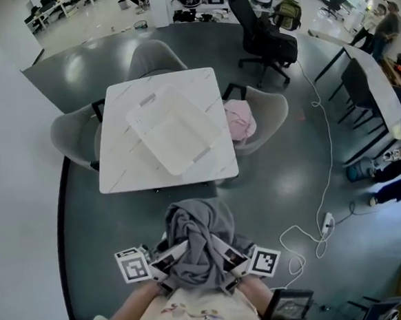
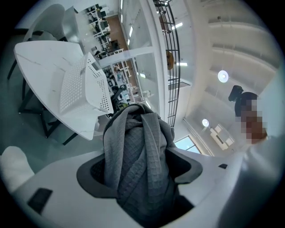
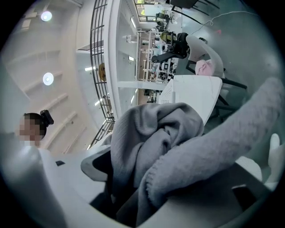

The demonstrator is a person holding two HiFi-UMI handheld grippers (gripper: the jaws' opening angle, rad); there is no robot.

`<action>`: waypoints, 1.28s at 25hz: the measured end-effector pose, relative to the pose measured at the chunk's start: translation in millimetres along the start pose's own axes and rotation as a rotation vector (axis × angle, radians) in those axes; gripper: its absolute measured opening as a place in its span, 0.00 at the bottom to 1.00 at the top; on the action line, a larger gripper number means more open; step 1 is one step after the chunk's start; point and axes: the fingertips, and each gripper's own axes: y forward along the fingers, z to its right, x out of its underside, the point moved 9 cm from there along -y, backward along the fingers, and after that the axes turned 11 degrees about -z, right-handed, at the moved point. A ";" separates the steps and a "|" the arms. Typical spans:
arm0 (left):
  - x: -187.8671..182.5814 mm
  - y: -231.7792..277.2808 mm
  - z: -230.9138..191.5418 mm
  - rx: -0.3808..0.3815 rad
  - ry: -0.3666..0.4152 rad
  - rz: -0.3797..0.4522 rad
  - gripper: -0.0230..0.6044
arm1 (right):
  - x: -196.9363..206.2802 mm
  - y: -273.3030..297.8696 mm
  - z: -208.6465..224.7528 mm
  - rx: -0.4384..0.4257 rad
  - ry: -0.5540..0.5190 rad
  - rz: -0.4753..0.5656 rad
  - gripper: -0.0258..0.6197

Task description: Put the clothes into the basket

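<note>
A crumpled grey waffle-knit garment [image 1: 200, 242] hangs bunched close to the person's chest, above a glossy dark-grey office floor [image 1: 292, 183]. Ahead, a white perforated plastic basket [image 1: 178, 133] sits askew on a square white marble-look table [image 1: 121, 165]. A pink garment [image 1: 239, 118] lies on the grey shell chair [image 1: 271, 114] beside it. The left gripper [image 1: 168, 260] and right gripper [image 1: 230, 260] each clamp folds of the grey cloth.

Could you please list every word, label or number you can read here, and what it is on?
No readable text anywhere.
The left gripper's cube and the right gripper's cube carry only black-and-white square patterns, no letters or digits.
The white basket, the table and the grey garment show no print.
The background shelves are too small to read.
</note>
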 end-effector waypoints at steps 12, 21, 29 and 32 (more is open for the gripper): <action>-63.4 40.0 -10.4 -0.031 -0.017 0.059 0.58 | -81.3 33.8 2.7 -0.007 0.009 -0.054 0.57; -172.5 57.6 -34.4 -0.009 -0.032 0.061 0.58 | -164.3 109.3 -3.3 0.027 0.006 -0.053 0.57; -252.5 65.1 -57.4 0.038 -0.023 0.080 0.58 | -220.3 171.2 -4.2 0.061 -0.026 -0.063 0.57; -278.3 62.7 -72.1 0.030 -0.022 0.076 0.58 | -236.2 196.0 -0.7 0.061 -0.033 -0.059 0.57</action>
